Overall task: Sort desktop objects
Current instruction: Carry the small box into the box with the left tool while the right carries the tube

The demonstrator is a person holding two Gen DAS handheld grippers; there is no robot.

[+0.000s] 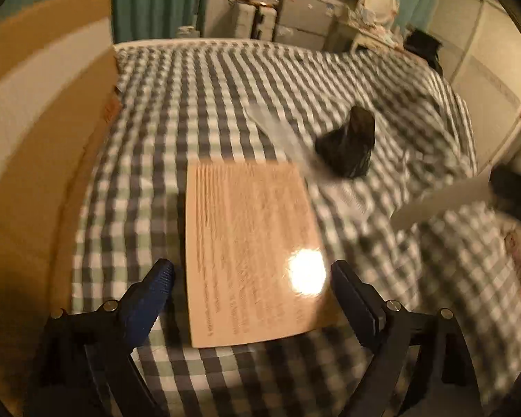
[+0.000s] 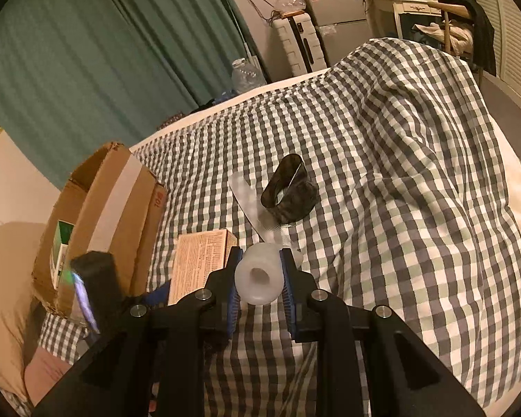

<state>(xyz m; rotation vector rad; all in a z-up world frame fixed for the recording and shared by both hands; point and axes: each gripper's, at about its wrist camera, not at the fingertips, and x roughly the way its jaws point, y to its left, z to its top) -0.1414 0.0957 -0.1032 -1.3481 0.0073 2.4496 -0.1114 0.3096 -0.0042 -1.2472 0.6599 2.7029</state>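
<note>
I see a flat tan box lying on the checked bedspread, printed face up, its text too blurred to read and a bright glare on its near right corner. Just beyond its far right corner lies a clear plastic strip, running diagonally from far left to near right. Touching that strip on the right sits a dark glossy holder, tipped on its side with its open mouth facing me. A white translucent tape roll is off the bed, pinched between my right fingers, hole towards the camera. At far left an open cardboard box stands upright, with a green-and-white carton inside.
</note>
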